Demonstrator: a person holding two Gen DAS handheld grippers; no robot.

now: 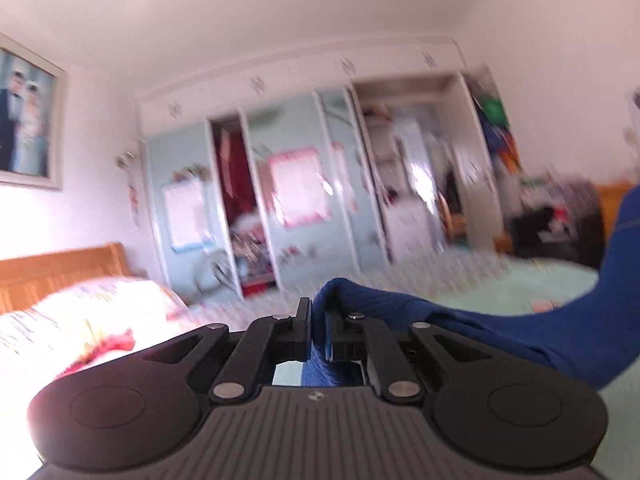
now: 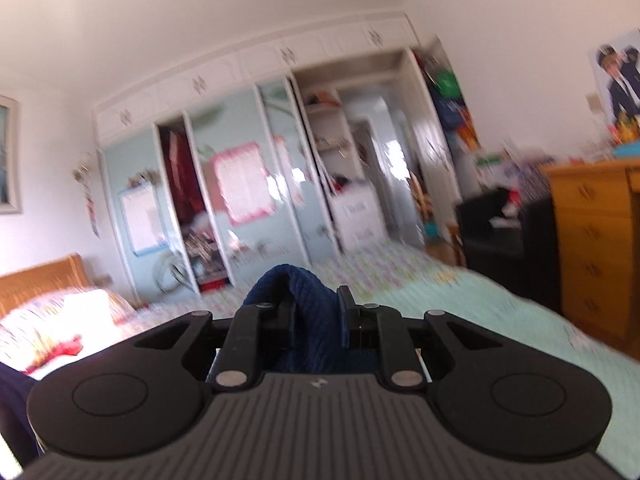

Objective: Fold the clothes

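Your left gripper (image 1: 319, 322) is pinching a thin edge of the blue knit garment (image 1: 520, 320), its jaws nearly together with only a sliver of cloth between the pads. From there the fabric is trailing rightward, rising off the frame's edge and hanging above the mint-green bedspread (image 1: 480, 284). Your right gripper (image 2: 318, 312) is clamping a thicker, bunched fold of the same blue garment (image 2: 300, 292), its jaws standing a little apart around the wad, which is humping up over the fingertips. Both grippers are pointing level toward the mirrored wardrobe (image 1: 304, 184), with the bed lying between you and it.

What could be going wrong from here, as I judge it: the left grip is so shallow that a sharp tug could be pulling the edge free, dropping that side onto the bedspread short of the wardrobe. The right grip is holding a bundle rather than a clean hem, so layers may be slipping unevenly and leaving the fold crooked. If you are spreading your hands too far, the stretch between them could be stripping the thinner left pinch first. The flowered pillow (image 1: 92, 312), lying by the wooden headboard (image 1: 60, 272) left of the wardrobe, could be catching a trailing sleeve if you swing that way.
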